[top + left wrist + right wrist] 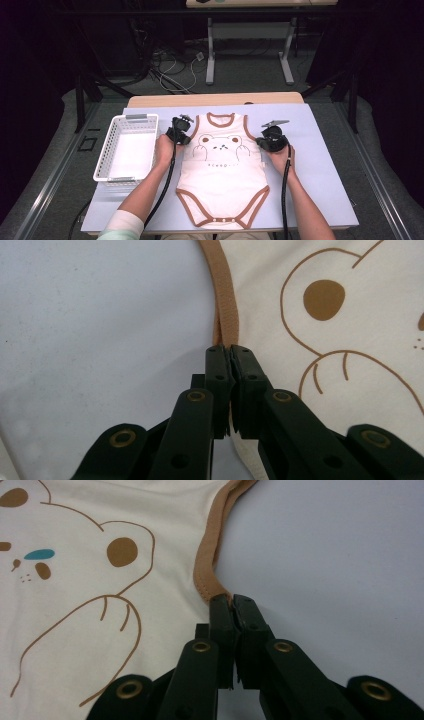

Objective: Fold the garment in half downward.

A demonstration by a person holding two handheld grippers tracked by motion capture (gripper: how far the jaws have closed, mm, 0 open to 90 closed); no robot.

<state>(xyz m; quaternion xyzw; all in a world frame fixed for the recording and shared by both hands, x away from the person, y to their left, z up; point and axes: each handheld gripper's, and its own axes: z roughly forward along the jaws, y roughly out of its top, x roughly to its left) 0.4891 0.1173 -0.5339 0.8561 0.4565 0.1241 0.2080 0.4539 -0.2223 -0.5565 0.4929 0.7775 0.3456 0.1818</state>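
A cream sleeveless baby bodysuit (222, 172) with brown trim and a bear print lies flat on the pale blue mat (325, 190), neck toward the far side. My left gripper (186, 134) sits at its left armhole, shut on the brown trim (226, 315); the band runs straight into the closed tips (228, 351). My right gripper (261, 142) is at the right armhole, and its black tips (231, 601) pinch the brown edge band (207, 575) there. The bear's ear (324, 300) and paw (107, 615) print show beside the jaws.
A white plastic basket (127, 147) stands on the mat just left of my left hand. Beyond the mat are the wooden table edge (215, 99), a floor with cables, and the legs of another table (250, 55).
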